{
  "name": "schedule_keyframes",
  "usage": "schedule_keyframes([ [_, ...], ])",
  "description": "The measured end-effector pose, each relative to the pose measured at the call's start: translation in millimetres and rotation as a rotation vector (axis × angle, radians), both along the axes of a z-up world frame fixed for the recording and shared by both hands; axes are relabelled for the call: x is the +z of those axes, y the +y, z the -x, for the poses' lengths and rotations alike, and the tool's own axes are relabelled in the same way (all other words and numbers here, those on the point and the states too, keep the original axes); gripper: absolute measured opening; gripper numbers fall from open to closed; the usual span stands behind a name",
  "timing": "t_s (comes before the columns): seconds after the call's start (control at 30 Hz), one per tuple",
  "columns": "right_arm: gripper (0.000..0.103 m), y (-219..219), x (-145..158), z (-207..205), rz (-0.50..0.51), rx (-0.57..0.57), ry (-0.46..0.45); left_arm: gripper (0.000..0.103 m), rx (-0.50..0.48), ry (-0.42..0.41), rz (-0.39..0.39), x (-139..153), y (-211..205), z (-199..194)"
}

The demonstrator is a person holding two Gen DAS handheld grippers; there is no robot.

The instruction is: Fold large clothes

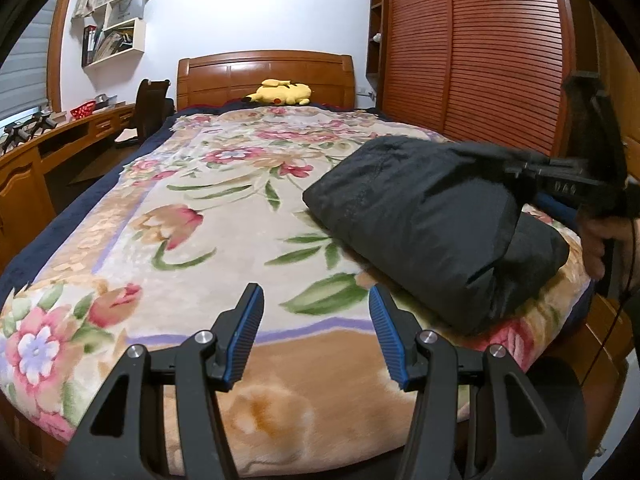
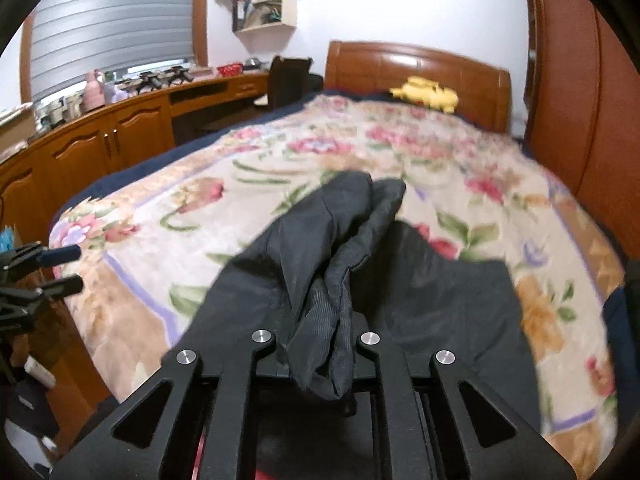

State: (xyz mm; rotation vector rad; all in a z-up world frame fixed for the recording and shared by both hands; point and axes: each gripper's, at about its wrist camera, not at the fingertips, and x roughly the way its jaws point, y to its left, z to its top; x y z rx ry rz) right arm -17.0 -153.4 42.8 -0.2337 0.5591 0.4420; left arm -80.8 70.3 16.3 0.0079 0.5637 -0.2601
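The left gripper [image 1: 316, 320] hovers with its jaws apart and nothing between them, over the near end of a flowered blanket [image 1: 208, 216]. To the right, the right gripper [image 1: 520, 170] lifts a fold of a black jacket [image 1: 432, 220]. A yellow plush toy [image 1: 280, 92] lies at the far headboard [image 1: 266, 78].

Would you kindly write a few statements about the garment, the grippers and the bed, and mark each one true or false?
1. The right gripper is shut on a fold of the black garment. True.
2. The left gripper also grips the garment. False: its jaws stand open over the floral blanket, with nothing between them.
3. A yellow plush toy lies by the headboard. True.
4. The garment lies spread flat across the whole bed. False: it is bundled near one corner.
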Motion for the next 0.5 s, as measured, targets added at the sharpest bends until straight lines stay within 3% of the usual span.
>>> schedule_keyframes([
  [0.17,0.008,-13.4,29.8,13.2,0.035,-0.020,-0.085,0.054,-0.033,-0.008,0.012,4.0,-19.1,-9.2],
  [0.33,0.008,-57.3,44.2,23.5,0.046,-0.097,-0.124,0.054,-0.084,-0.025,0.021,11.5,-45.4,-17.0],
  [0.5,0.008,-108.9,12.3,35.6,0.082,-0.194,-0.071,0.054,-0.131,-0.036,0.025,16.1,-66.7,-23.3],
])
